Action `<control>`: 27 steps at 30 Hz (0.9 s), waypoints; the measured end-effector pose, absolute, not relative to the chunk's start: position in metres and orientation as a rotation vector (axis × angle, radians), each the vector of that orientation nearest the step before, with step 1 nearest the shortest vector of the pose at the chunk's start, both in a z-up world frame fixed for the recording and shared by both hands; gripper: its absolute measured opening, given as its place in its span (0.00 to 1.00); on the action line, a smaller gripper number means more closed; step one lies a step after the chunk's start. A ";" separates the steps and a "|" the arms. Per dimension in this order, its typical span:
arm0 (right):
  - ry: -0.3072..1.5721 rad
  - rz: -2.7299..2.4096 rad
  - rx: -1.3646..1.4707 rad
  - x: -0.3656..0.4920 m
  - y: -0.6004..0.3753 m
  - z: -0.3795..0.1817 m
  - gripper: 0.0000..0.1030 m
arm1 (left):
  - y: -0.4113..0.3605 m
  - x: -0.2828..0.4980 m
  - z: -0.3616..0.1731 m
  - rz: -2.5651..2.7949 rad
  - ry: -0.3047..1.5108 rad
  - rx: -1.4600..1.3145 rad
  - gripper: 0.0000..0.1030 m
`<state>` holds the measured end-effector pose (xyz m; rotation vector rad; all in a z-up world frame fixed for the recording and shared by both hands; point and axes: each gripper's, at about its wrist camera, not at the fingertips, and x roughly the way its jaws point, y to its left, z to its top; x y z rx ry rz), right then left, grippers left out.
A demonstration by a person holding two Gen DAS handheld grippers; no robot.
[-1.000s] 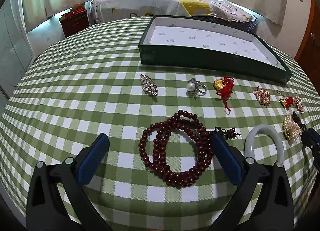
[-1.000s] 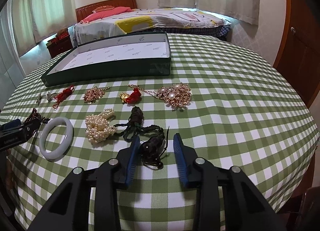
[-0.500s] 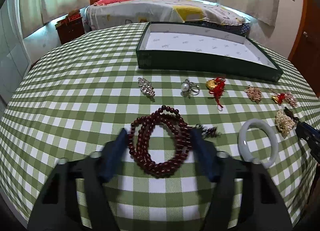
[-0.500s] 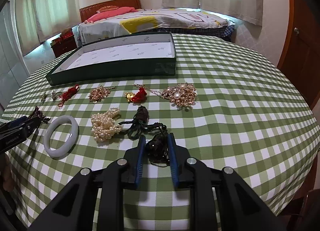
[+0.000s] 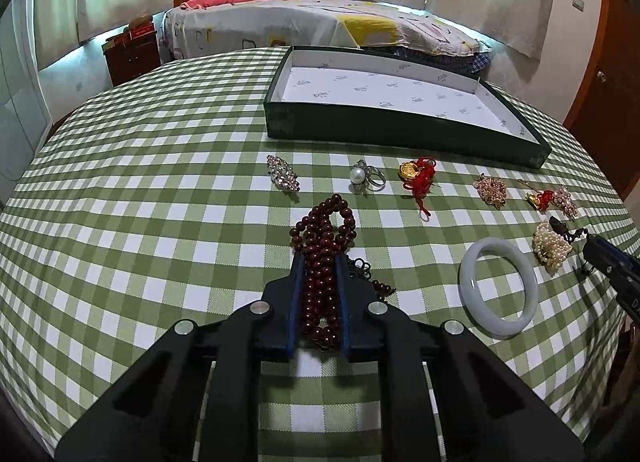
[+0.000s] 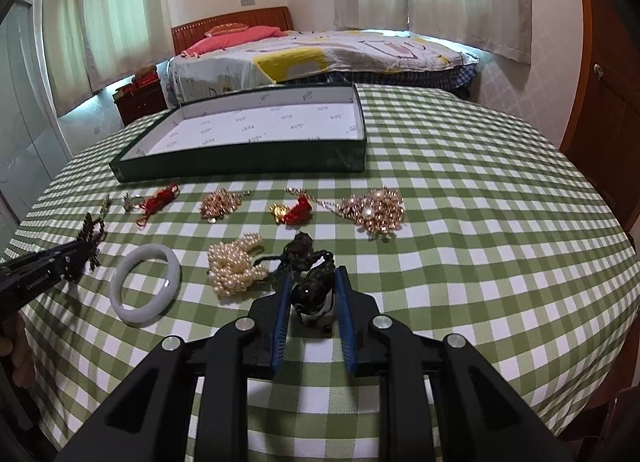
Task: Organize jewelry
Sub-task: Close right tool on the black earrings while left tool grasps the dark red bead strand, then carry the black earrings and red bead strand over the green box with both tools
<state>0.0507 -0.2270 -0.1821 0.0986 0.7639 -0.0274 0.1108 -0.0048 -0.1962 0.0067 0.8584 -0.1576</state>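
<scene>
My left gripper (image 5: 319,258) is shut on the dark red bead necklace (image 5: 322,246), squeezing it into a narrow bunch on the checked cloth. My right gripper (image 6: 311,274) is shut on a dark bead pendant with a black cord (image 6: 310,286). The open green box with a white lining (image 5: 400,101) stands at the far side of the table; it also shows in the right wrist view (image 6: 256,129). Its inside looks bare.
On the cloth lie a white jade bangle (image 5: 498,288), a pearl cluster (image 5: 551,246), a crystal brooch (image 5: 283,173), a pearl ring (image 5: 366,177), a gold and red charm (image 5: 418,177), a gold brooch (image 5: 491,190) and a gold pearl necklace (image 6: 376,209). A bed stands behind the table.
My left gripper has closed from wide open onto the red bead necklace, bunching it. My right gripper has closed further onto the dark pendant.
</scene>
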 end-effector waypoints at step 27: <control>0.627 0.007 0.104 0.052 -0.221 -0.132 0.22 | -0.004 0.110 -0.152 -0.188 0.792 -0.056 0.14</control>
